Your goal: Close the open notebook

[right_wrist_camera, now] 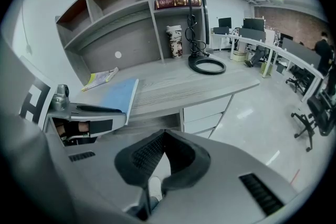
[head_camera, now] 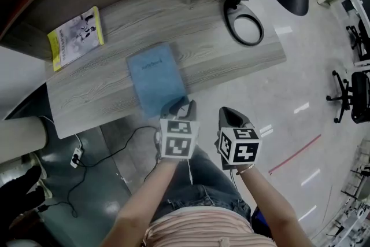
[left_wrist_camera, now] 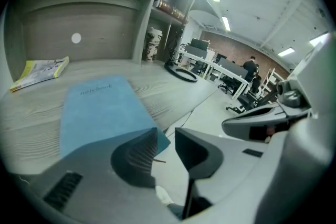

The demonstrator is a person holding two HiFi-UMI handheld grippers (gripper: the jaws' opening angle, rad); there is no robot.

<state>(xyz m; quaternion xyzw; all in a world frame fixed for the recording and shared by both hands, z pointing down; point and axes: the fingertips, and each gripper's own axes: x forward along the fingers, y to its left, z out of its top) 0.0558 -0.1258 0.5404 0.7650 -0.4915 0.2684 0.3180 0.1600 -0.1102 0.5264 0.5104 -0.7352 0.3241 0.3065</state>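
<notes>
Grey tabletop [head_camera: 231,49] carries the blue notebook [head_camera: 153,75], lying shut, its near edge blurred and partly covered by my left tool [head_camera: 177,107], jaws slightly parted, empty. My right tool [head_camera: 227,113], right of the notebook, is closed on nothing.

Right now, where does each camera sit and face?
Head view: above, facing steeply down on the grey wooden desk; forearms, left gripper and right gripper show.
Left gripper view: low, facing along its parted jaws over the closed blue notebook.
Right gripper view: further back, facing the desk front; its jaws meet.
All share the notebook.
</notes>
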